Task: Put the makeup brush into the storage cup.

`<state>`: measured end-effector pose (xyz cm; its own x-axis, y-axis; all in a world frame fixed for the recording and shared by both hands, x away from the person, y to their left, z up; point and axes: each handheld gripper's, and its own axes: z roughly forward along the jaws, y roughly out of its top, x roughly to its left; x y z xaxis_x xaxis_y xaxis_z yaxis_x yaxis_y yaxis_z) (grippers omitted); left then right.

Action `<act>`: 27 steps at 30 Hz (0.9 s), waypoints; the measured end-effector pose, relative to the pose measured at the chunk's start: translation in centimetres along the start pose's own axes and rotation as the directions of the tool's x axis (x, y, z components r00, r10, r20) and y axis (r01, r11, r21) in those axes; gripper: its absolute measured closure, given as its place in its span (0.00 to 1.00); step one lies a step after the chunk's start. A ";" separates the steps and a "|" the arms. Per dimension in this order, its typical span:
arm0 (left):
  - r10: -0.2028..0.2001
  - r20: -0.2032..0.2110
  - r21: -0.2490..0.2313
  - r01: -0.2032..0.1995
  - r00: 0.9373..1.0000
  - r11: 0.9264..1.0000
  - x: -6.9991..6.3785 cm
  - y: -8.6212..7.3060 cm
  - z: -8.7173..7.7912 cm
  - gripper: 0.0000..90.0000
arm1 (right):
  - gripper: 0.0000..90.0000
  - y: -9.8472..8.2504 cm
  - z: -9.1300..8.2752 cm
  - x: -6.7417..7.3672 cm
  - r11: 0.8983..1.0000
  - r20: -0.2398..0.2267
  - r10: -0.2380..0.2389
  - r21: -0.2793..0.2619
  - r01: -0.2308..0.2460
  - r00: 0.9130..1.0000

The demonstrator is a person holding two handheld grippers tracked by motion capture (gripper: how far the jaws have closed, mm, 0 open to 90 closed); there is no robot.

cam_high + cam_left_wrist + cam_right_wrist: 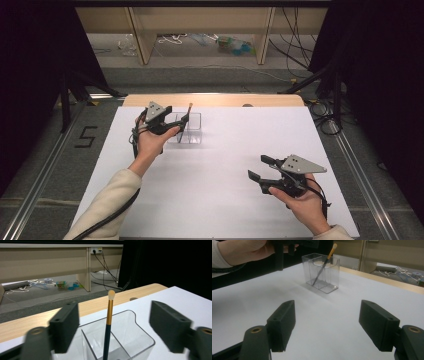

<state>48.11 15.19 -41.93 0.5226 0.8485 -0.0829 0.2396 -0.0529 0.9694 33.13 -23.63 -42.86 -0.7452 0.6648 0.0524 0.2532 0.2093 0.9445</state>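
A thin brush [186, 120] [108, 325] [325, 263] with a dark handle, gold ferrule and pale tip stands tilted in a clear divided box [194, 134] [142, 341] [322, 277] near the far edge of the white sheet. My left gripper [181, 121] [113, 315] is at the box with its jaws open. The brush rises in the gap between them, and neither pad touches it. My right gripper [257, 167] [327, 312] hovers open over bare sheet at the front right, and nothing is between its jaws.
The white sheet [225, 165] covers most of the wooden table [215, 100], whose far edge shows behind the box. Beyond it lie floor cables and litter under a bench. Dark curtains and stands flank both sides.
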 end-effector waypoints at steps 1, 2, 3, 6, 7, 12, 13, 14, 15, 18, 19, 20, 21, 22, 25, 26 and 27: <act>0.001 0.006 0.000 -0.001 1.000 1.000 -0.1 0.1 -0.2 0.21 | 0.34 0.0 0.0 0.0 1.000 0.000 0.002 -0.008 -0.002 1.000; 0.000 0.012 0.002 0.000 1.000 1.000 -0.1 0.2 -0.3 0.21 | 0.34 0.0 0.0 0.0 1.000 0.000 0.002 -0.008 -0.002 1.000; 0.006 0.013 0.002 -0.006 1.000 1.000 -0.1 0.3 -0.5 0.19 | 0.34 0.0 0.0 0.0 1.000 0.003 0.000 -0.010 0.000 1.000; 0.012 0.030 -0.002 -0.012 0.999 1.000 -0.2 0.6 -1.0 0.17 | 0.33 0.0 0.0 0.0 1.000 0.006 0.007 -0.015 -0.007 1.000; 0.012 0.030 -0.003 -0.012 0.999 1.000 -0.3 0.6 -1.2 0.17 | 0.33 0.0 0.0 0.1 1.000 -0.007 0.030 -0.004 -0.030 1.000; 0.031 0.060 -0.013 -0.031 0.998 0.999 -0.6 0.6 -2.2 0.17 | 0.33 0.0 -0.1 0.0 1.000 0.003 0.025 -0.006 -0.025 1.000; 0.036 0.065 -0.012 -0.035 0.997 0.999 -0.6 0.6 -2.4 0.17 | 0.33 0.1 -0.1 -0.1 1.000 0.005 0.014 -0.014 -0.014 1.000; 0.032 0.068 -0.011 -0.031 0.997 0.999 -0.6 0.5 -2.6 0.17 | 0.33 0.1 -0.1 -0.1 1.000 0.005 0.014 -0.014 -0.014 1.000; 0.029 0.073 -0.013 -0.028 0.997 1.000 -0.7 0.5 -2.9 0.17 | 0.33 0.1 -0.1 -0.1 1.000 0.007 0.004 -0.015 -0.004 1.000; 0.032 0.086 -0.017 -0.031 0.996 0.999 -0.9 0.3 -3.6 0.17 | 0.32 0.1 -0.2 0.0 1.000 0.000 0.025 -0.002 -0.025 1.000; 0.038 0.093 -0.018 -0.036 0.995 0.999 -1.0 0.2 -3.9 0.17 | 0.32 0.1 -0.2 0.0 1.000 0.002 0.024 -0.002 -0.023 1.000; 0.049 0.099 -0.018 -0.047 0.994 0.999 -1.1 0.1 -4.1 0.17 | 0.31 0.1 -0.2 -0.2 1.000 0.008 0.003 -0.016 -0.003 1.000; 0.045 0.104 -0.019 -0.044 0.994 0.999 -1.2 0.0 -4.4 0.17 | 0.31 0.1 -0.1 0.0 0.999 -0.007 0.036 -0.023 -0.036 0.999; 0.052 0.110 -0.020 -0.050 0.993 0.999 -1.3 -0.1 -4.6 0.17 | 0.31 0.1 -0.1 0.0 0.999 -0.007 0.036 -0.023 -0.036 0.999; 0.054 0.129 -0.020 -0.051 0.990 0.998 -1.7 -0.5 -5.3 0.17 | 0.30 0.2 -0.2 0.0 1.000 0.009 0.027 -0.010 -0.027 1.000; 0.061 0.139 -0.017 -0.060 0.988 0.998 -1.8 -0.7 -5.5 0.17 | 0.30 0.1 -0.2 0.0 1.000 0.011 0.026 -0.011 -0.026 1.000; 0.059 0.145 -0.017 -0.057 0.988 0.998 -2.0 -0.8 -5.6 0.17 | 0.30 0.1 -0.2 -0.1 1.000 0.009 0.029 -0.010 -0.029 1.000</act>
<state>42.27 16.51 -41.26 0.6486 0.7589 -0.0582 0.1958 -0.0925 0.9763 33.07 -23.80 -42.64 -0.7318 0.6772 0.0768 0.2687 0.1831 0.9457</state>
